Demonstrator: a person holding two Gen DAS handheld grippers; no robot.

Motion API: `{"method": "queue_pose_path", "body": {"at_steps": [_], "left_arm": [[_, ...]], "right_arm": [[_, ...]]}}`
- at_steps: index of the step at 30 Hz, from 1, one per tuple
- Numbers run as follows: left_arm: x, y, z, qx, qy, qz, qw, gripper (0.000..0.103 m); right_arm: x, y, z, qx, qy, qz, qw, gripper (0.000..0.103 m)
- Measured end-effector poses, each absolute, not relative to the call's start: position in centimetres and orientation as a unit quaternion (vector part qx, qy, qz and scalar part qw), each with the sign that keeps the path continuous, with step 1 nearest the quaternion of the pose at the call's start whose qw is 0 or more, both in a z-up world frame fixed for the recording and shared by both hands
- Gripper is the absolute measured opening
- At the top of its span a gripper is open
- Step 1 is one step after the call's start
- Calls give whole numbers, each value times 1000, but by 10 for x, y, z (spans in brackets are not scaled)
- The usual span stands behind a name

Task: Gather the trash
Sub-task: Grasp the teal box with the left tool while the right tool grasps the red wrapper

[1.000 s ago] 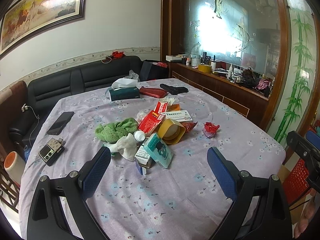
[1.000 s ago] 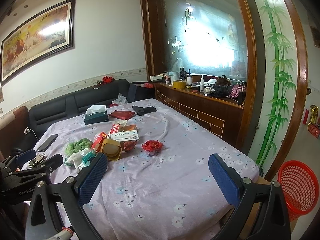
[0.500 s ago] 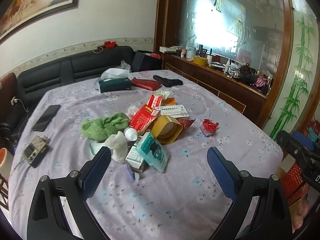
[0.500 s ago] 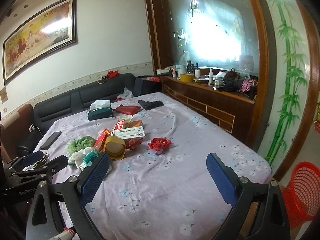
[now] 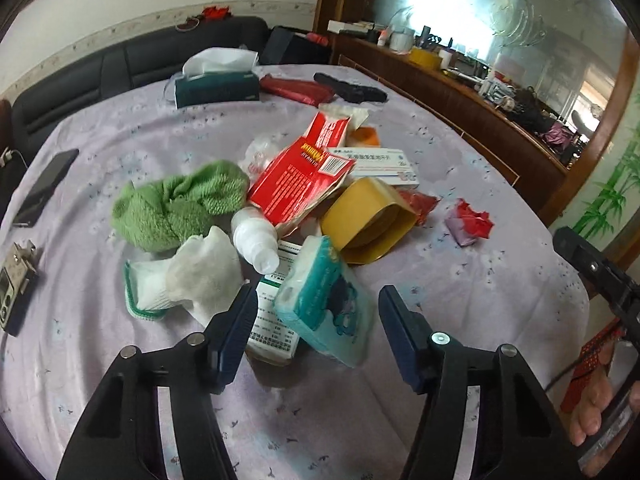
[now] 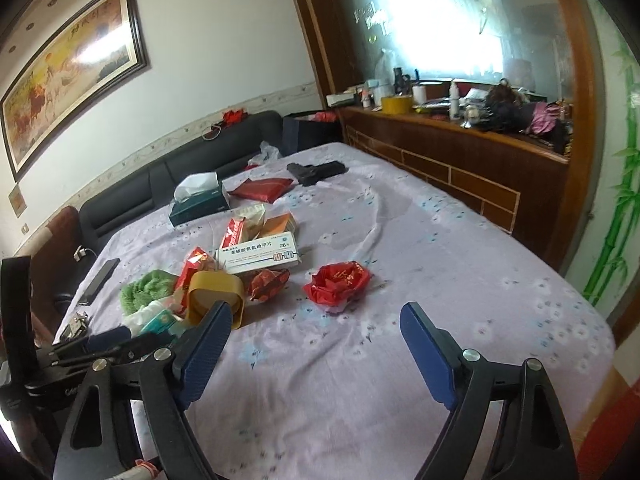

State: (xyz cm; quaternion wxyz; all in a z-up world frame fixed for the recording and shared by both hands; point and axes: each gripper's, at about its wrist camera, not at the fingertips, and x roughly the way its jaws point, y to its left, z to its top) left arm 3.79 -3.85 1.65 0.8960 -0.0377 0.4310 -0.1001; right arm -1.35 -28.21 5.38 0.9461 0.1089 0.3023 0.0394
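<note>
**Two handheld grippers closing in on a pile of table litter**

A person is holding a two-finger gripper in each hand over a table covered in a lilac flowered cloth [image 5: 500, 280]. The left gripper [image 5: 318, 334] is pointing down at the near edge of a trash pile, its blue pads parted with nothing pressed between them; its jaws have just been closing. Lying in the gap ahead of the pads is a soft teal plastic pack of tissues [image 5: 326, 300], leaning on a white printed cardboard medicine box [image 5: 272, 320]. The pack is likely light and squashy with a slick film, so taking it across its narrow sides, near the middle, looks safest.

Beside it are lying a crumpled white cloth glove [image 5: 188, 276], a small white plastic bottle [image 5: 258, 240], a bunched green towel [image 5: 180, 200], a torn red cardboard carton [image 5: 300, 176] and a mustard-yellow ring-shaped roll of tape [image 5: 366, 220]. The bottle is probably smooth and apt to roll. The carton is probably stiff but crushable.

The right gripper [image 6: 316, 344] is hovering above bare cloth, jaws wide apart and empty, and they have just been narrowing a little. Ahead of it, apart from the pile, a crumpled red foil wrapper [image 6: 338, 282] is sitting alone. It appears feather-light and springy, so pinching its bunched centre should hold better than its loose edges.

A long white tablet box with blue print [image 6: 260, 258] is resting on top of the pile.
</note>
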Motion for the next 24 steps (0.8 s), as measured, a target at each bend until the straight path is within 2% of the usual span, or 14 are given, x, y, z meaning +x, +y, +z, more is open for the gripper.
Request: {"method": "queue_pose_path", "body": {"at_steps": [3, 6, 9, 14, 19, 21, 24], "left_arm": [[42, -40, 15, -38, 432, -97, 896, 37], [41, -42, 17, -43, 425, -108, 897, 24], [39, -43, 19, -48, 410, -123, 902, 17], [34, -45, 20, -65, 398, -160, 901, 12], [27, -46, 24, -76, 388, -186, 900, 12], [23, -45, 28, -79, 378, -193, 902, 11], [20, -45, 32, -82, 369, -199, 904, 11]], "right_arm": [[7, -284, 44, 117, 315, 46, 941, 88], [28, -290, 32, 129, 336, 42, 932, 88], [46, -295, 22, 146, 355, 38, 923, 88], [81, -293, 6, 145, 386, 30, 911, 85], [112, -291, -13, 161, 419, 19, 893, 67], [117, -290, -20, 164, 429, 19, 888, 46], [107, -291, -17, 170, 418, 19, 892, 41]]}}
